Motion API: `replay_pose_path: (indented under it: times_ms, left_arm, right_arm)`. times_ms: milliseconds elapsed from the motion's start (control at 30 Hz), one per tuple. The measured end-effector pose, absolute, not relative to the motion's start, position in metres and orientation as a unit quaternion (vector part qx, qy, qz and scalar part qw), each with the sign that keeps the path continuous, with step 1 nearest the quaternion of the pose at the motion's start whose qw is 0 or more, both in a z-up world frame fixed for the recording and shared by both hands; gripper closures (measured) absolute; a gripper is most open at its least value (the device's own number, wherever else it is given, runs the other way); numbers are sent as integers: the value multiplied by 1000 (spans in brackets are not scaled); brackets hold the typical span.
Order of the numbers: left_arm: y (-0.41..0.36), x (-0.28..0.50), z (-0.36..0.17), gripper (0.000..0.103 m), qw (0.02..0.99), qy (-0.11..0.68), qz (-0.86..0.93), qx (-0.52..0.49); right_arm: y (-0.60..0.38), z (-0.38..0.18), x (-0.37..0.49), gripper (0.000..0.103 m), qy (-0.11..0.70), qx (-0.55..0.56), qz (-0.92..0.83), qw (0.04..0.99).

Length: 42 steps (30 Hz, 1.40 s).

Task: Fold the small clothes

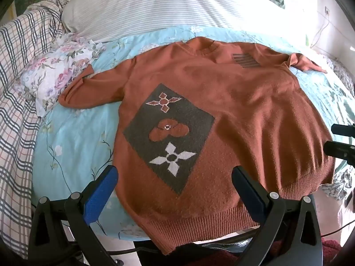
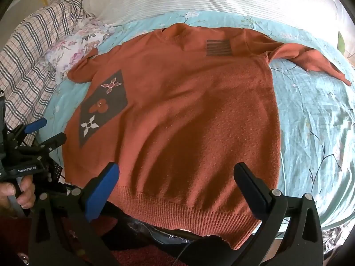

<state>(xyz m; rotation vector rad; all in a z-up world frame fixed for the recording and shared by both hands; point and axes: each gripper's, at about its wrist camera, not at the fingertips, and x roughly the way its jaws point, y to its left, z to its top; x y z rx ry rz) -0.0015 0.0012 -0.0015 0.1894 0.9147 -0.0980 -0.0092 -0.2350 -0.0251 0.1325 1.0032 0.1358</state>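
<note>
A rust-orange knit sweater [image 1: 233, 110] lies flat, front up, on a light blue floral bedsheet [image 1: 73, 137], with a grey diamond patch of flower shapes [image 1: 168, 133] and both sleeves spread out. It also shows in the right wrist view [image 2: 188, 110]. My left gripper [image 1: 175, 177] is open, hovering over the sweater's lower left hem. My right gripper [image 2: 177, 175] is open, hovering over the hem [image 2: 184, 210] at the lower middle. The left gripper also shows at the left edge of the right wrist view [image 2: 45, 130], and the right gripper at the right edge of the left wrist view [image 1: 339, 139].
A striped white pillow [image 1: 155, 6] lies behind the sweater. A plaid blanket [image 1: 15, 88] and a floral pillow [image 1: 60, 71] lie at the left. The bed's near edge runs just under the hem, with dark things below it [image 2: 155, 232].
</note>
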Motion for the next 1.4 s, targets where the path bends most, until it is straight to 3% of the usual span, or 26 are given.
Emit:
replay_pose_path:
  times_ms: [1400]
  left_arm:
    - [-5, 8, -3, 1, 891, 441, -53, 100]
  right_arm:
    - [-237, -23, -1, 0, 486, 86, 79, 866]
